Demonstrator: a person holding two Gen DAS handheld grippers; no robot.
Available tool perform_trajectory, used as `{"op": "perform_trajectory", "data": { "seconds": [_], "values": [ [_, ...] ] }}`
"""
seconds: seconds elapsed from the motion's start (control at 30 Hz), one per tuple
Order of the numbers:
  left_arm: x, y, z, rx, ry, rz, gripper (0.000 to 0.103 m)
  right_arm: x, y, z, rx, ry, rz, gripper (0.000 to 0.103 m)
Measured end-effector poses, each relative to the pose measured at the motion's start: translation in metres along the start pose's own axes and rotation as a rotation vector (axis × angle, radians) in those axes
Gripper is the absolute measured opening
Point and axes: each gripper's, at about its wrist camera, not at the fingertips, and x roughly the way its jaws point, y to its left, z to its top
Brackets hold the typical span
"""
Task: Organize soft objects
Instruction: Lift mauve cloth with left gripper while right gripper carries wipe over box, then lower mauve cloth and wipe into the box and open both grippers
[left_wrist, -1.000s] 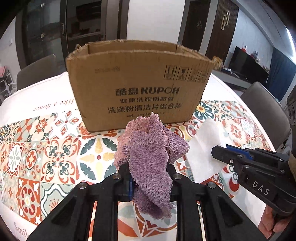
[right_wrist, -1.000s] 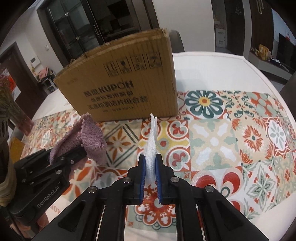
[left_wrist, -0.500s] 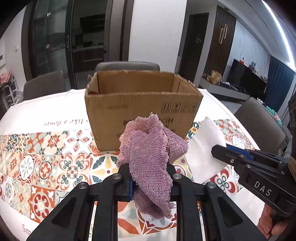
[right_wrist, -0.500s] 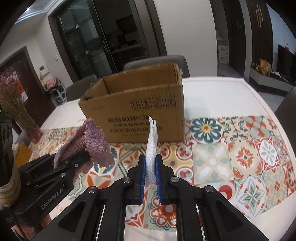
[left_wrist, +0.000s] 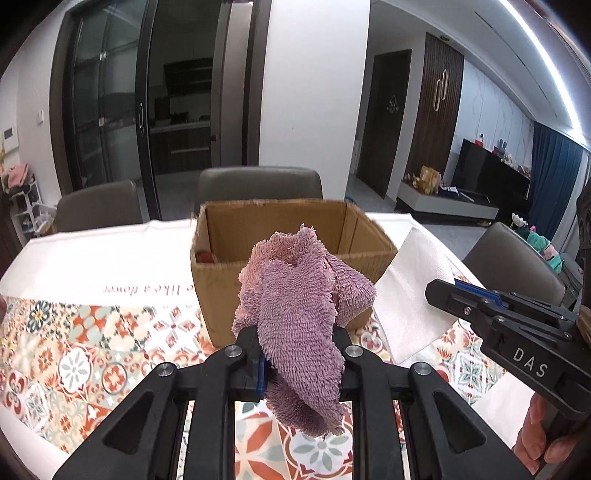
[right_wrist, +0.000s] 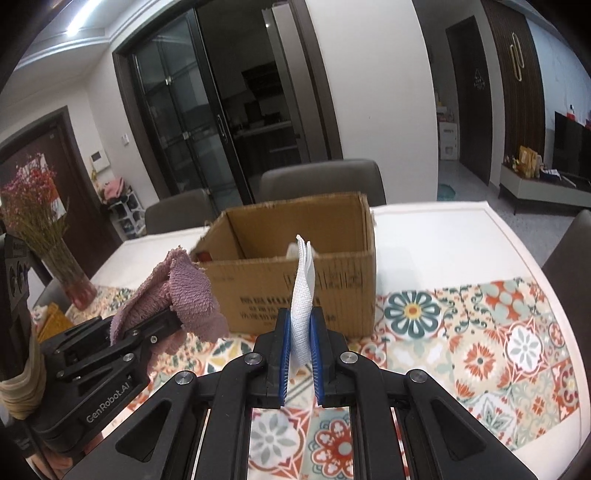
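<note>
Your left claw (left_wrist: 299, 354) is clamped on a bunched purple towel (left_wrist: 299, 310), held above the tiled worktop (left_wrist: 74, 354); the open cardboard box (left_wrist: 221, 280) stands just beyond it at twelve o'clock. Your right claw (right_wrist: 300, 339) is closed on a thin white cloth (right_wrist: 302, 295) that stands upright between its blue pads; from there the left claw sits at nine o'clock, the box at twelve.

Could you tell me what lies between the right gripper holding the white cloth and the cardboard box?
Only bare patterned tablecloth lies between the right gripper, shut on the white cloth, and the cardboard box; the right wrist view shows it.
</note>
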Motion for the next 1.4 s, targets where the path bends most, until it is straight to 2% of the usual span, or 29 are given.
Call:
{"op": "perform_trajectory", "data": {
  "seconds": [0.43,0.73,1.03,1.4],
  "values": [
    [-0.008,0.009,0.038,0.028,-0.094,0.035,0.021,-0.005,0.007,0.038,-0.034,-0.088,0.009,0.012],
    [0.0,0.013,0.059,0.042,-0.126,0.053,0.021,0.004,0.009,0.067,-0.058,-0.13,0.011,0.012],
    [0.02,0.02,0.079,0.041,-0.116,0.05,0.021,0.025,0.006,0.085,-0.069,-0.125,0.038,0.012],
    [0.06,0.023,0.094,0.037,-0.054,0.048,0.021,0.064,0.006,0.103,-0.071,-0.075,0.057,0.012]
  ]
}}
